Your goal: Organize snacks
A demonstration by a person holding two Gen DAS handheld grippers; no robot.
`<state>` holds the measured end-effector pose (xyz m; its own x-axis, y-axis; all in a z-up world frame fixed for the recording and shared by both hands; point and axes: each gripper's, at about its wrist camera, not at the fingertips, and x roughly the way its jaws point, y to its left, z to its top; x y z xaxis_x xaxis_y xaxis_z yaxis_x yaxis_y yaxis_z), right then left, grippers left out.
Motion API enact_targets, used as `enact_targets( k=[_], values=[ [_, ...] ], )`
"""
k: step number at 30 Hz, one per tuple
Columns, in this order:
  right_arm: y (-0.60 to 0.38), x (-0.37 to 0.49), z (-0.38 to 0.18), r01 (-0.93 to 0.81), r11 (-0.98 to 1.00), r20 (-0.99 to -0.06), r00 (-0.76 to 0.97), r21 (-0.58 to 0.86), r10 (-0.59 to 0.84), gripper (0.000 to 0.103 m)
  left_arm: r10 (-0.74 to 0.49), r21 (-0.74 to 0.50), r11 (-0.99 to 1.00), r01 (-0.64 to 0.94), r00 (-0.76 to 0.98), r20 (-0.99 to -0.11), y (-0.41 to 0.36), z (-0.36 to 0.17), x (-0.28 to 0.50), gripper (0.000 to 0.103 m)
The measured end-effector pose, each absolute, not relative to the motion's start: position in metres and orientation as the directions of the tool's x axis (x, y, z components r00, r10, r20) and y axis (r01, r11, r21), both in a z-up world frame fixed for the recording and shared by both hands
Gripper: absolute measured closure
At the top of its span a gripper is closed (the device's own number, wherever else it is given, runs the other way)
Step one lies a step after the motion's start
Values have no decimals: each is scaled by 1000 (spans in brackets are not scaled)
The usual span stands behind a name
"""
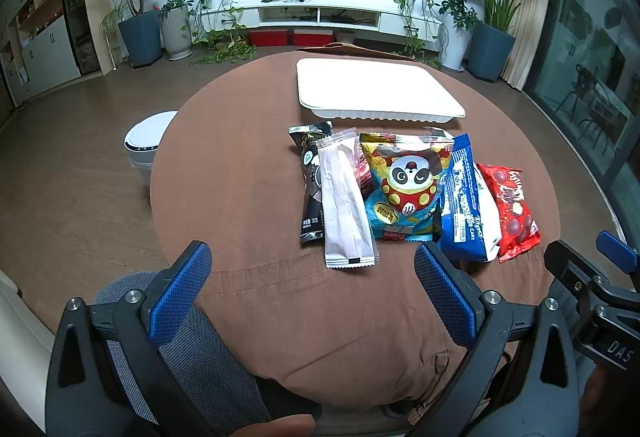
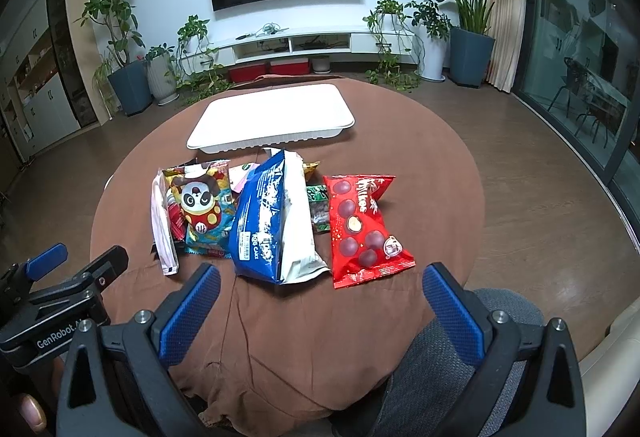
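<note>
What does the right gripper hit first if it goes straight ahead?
Likely the blue snack bag, dead ahead of the open right gripper; the red chocolate bag lies just right of that line. Depth is unclear.

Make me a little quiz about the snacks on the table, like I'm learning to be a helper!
1. True or false: the white rectangular plastic tray already holds snacks.
2. Which packet lies furthest right in the row? A) red chocolate-ball bag B) yellow panda snack bag C) black slim packet
3. Fill in: the left gripper and right gripper both have their jaws ____.

Key: 1 false, the tray is empty. 2 A. 3 open, holding nothing, hovering over the brown tablecloth.
</note>
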<state>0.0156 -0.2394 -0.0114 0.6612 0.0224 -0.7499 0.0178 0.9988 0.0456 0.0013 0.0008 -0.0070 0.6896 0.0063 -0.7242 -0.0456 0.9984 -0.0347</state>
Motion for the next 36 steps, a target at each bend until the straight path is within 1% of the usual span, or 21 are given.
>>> enact_targets(
  k=[36],
  values=[
    [-238, 15, -21, 21, 999, -757, 654, 36, 13, 0, 7, -33, 998, -44, 688, -726, 0, -7, 1, 0]
  ],
)
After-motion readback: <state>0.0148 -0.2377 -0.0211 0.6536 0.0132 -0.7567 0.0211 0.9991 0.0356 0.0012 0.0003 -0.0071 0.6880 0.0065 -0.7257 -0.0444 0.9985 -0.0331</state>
